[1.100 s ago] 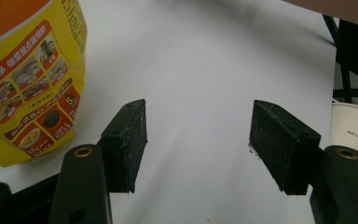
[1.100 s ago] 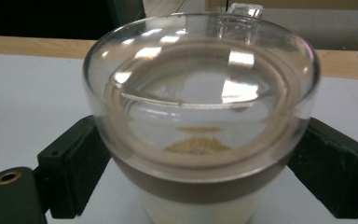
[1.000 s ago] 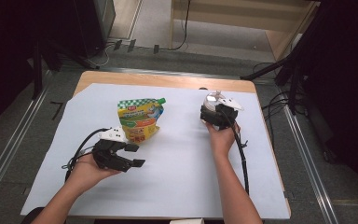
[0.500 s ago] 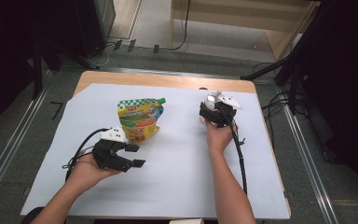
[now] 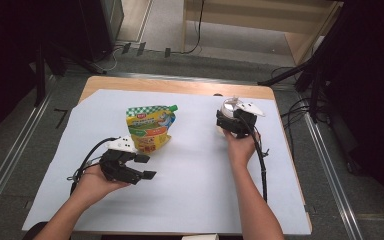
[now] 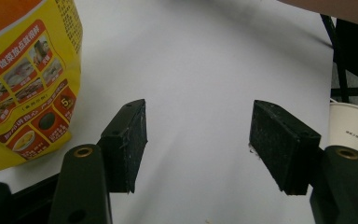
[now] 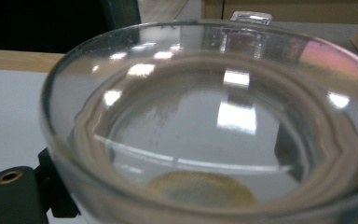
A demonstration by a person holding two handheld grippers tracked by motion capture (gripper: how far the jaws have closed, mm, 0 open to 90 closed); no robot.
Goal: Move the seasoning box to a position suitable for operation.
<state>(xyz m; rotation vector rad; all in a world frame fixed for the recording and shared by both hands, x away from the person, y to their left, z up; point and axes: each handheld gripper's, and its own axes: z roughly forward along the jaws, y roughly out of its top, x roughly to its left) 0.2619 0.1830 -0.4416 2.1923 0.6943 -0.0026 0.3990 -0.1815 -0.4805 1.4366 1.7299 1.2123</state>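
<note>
Two hand-held grippers: left hand-held gripper (image 5: 149,167) released beside the yellow pouch (image 5: 150,126); right hand-held gripper (image 5: 228,120) grasping a clear lidded cup (image 7: 205,126).

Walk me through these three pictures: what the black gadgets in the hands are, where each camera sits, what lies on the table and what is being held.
A person holds a two-jaw gripper in each hand. The high view looks down from above the table, which has a white sheet over it. The other two cameras ride on the grippers and look along their jaws.

The left gripper is open, with bare sheet between its black jaws. A yellow food pouch with a green cap lies just beyond it.

The right gripper is at a paper cup with a clear domed lid. That lid sits right before its camera, so whether the jaws grip it cannot be told.
</note>
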